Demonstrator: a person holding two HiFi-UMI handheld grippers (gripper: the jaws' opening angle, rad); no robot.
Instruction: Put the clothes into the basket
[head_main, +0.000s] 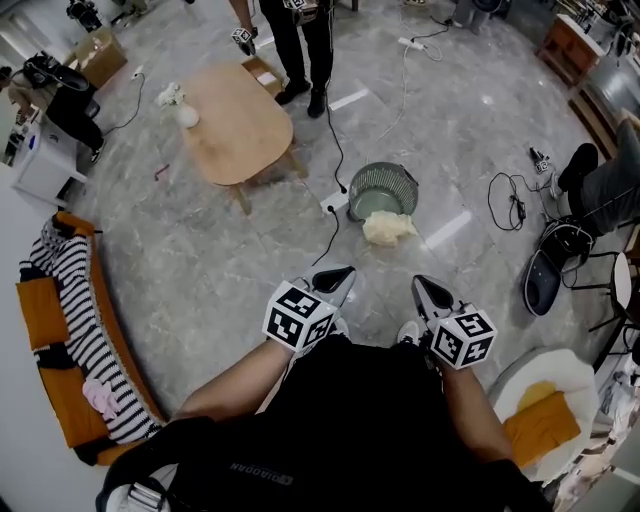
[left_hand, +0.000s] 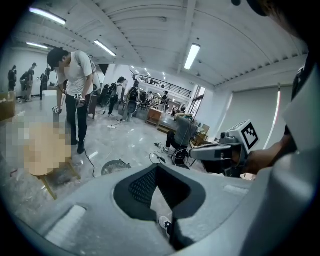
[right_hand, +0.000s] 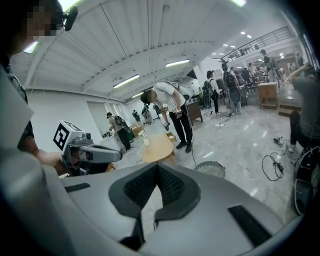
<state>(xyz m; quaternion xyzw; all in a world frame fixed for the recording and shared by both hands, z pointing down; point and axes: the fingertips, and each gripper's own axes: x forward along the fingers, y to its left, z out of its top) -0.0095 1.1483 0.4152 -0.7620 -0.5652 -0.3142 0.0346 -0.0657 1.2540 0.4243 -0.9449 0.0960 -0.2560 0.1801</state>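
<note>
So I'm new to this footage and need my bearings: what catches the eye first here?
The wire basket stands on the grey floor mid-frame, a cream garment heaped against its near side. Nearest the camera, the left gripper and right gripper point toward it, tongs shut and empty. A striped cloth lies on the orange sofa at left.

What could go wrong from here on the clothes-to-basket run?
1. The cream cloth lies on the floor against the basket, not inside it. Lifting it could drag or tip the wire basket.
2. A power strip and its cable lie right beside the basket, a likely snag or trip hazard.
3. The left claw and right claw are both shut and empty, and the striped garment lies far off on the sofa.
</note>
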